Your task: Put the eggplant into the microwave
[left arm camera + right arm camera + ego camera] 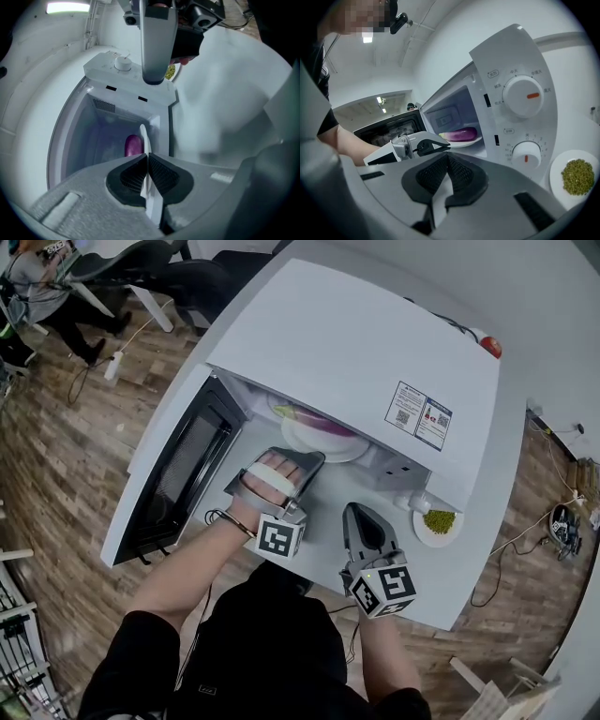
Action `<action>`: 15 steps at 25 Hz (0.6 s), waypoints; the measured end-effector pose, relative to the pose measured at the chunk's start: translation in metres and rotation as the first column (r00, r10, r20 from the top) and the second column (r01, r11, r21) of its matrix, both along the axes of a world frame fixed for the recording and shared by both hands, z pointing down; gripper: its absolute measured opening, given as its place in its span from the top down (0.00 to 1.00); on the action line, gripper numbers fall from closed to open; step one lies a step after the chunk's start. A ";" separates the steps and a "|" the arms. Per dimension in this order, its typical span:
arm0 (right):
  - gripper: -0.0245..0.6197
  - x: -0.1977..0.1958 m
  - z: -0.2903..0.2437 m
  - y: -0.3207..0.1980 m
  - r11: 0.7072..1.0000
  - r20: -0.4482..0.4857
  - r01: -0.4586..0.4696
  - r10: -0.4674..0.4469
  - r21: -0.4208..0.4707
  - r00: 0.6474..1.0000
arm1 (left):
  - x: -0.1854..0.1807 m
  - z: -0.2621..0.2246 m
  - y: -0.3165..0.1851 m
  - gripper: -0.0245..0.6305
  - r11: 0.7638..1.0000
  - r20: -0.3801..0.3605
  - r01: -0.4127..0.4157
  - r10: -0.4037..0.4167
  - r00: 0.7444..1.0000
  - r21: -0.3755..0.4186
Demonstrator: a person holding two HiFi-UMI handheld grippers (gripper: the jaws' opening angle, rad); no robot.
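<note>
A purple eggplant (311,417) lies on a white plate (345,452) inside the cooking cavity of a white microwave (356,343), whose dark-windowed door (178,474) hangs wide open to the left of the cavity. The left gripper (312,462) reaches level into the mouth of the microwave, its fingers (131,176) pinching the near rim of the plate, which runs as a thin white edge straight in between the pads. Seen from the left gripper (146,157), the eggplant (133,145) sits deeper in the microwave (126,75), just beyond the gripped rim of the plate (143,136). The right gripper (360,513) hangs over the bench (487,521) in front of the microwave's control panel, its fingers (433,176) pressed together with nothing between them. From the right gripper (446,157), the eggplant (461,134) and plate (465,143) show through the open front of the microwave (506,51), left of its two knobs (525,96). A small dish (422,532) of green beans (439,520) stands on the bench just beside the microwave's right front corner
</note>
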State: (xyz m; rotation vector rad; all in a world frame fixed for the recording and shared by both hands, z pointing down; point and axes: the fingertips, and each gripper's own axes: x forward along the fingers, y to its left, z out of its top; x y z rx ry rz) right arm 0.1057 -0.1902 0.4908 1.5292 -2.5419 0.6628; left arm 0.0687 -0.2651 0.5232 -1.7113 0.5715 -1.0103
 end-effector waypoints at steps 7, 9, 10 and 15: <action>0.94 0.005 0.002 -0.004 1.000 0.005 -0.013 0.013 -0.007 1.000 | -0.001 0.008 -0.014 0.93 1.000 0.062 0.009 -0.008 0.998 -0.009; 0.94 0.005 0.002 -0.005 1.000 0.008 -0.016 0.016 -0.009 1.000 | -0.003 0.011 -0.018 0.93 1.000 0.089 0.015 -0.014 0.996 -0.002; 0.94 0.004 0.002 -0.006 1.000 0.010 -0.016 0.016 -0.009 1.000 | -0.003 0.011 -0.019 0.93 1.000 0.094 0.016 -0.016 0.995 -0.003; 0.94 0.001 0.001 -0.009 1.000 0.017 -0.016 0.016 -0.013 1.000 | -0.003 0.012 -0.029 0.93 1.000 0.113 0.025 -0.024 0.993 -0.012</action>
